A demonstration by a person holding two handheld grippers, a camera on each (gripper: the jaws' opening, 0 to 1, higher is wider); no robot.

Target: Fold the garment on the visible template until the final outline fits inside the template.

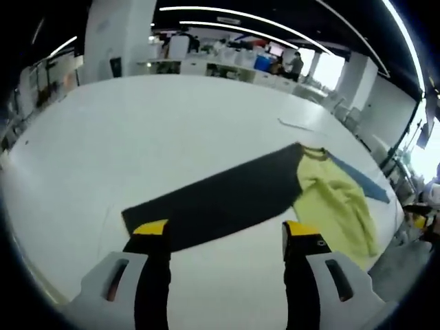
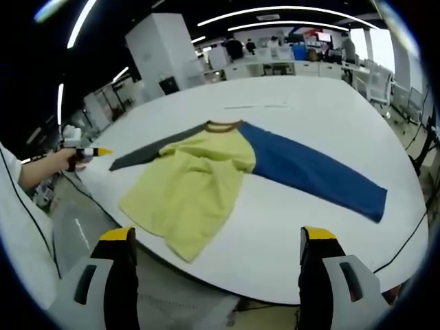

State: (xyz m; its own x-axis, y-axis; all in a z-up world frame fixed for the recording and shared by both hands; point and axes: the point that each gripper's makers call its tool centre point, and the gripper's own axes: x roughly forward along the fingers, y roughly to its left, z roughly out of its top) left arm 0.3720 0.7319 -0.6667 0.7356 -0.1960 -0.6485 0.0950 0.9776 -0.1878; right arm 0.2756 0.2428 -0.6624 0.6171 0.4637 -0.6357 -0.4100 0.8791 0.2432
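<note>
The garment (image 2: 199,185), a shirt w/ yellow body, one dark grey sleeve (image 1: 220,199) and one blue sleeve (image 2: 313,172), lies spread flat on the white table (image 1: 137,130), yellow hem near the table edge. No template outline can be made out. Left gripper (image 1: 225,234) hovers above the grey sleeve, jaws wide apart, holding nothing. Right gripper (image 2: 216,240) hangs off the table edge by the hem, jaws also wide, empty. A person's hand (image 2: 65,161) shows at left in the right gripper view.

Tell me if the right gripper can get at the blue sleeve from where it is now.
Probably yes: the right gripper hangs open off the table edge, and the blue sleeve lies flat ahead with nothing between them.
</note>
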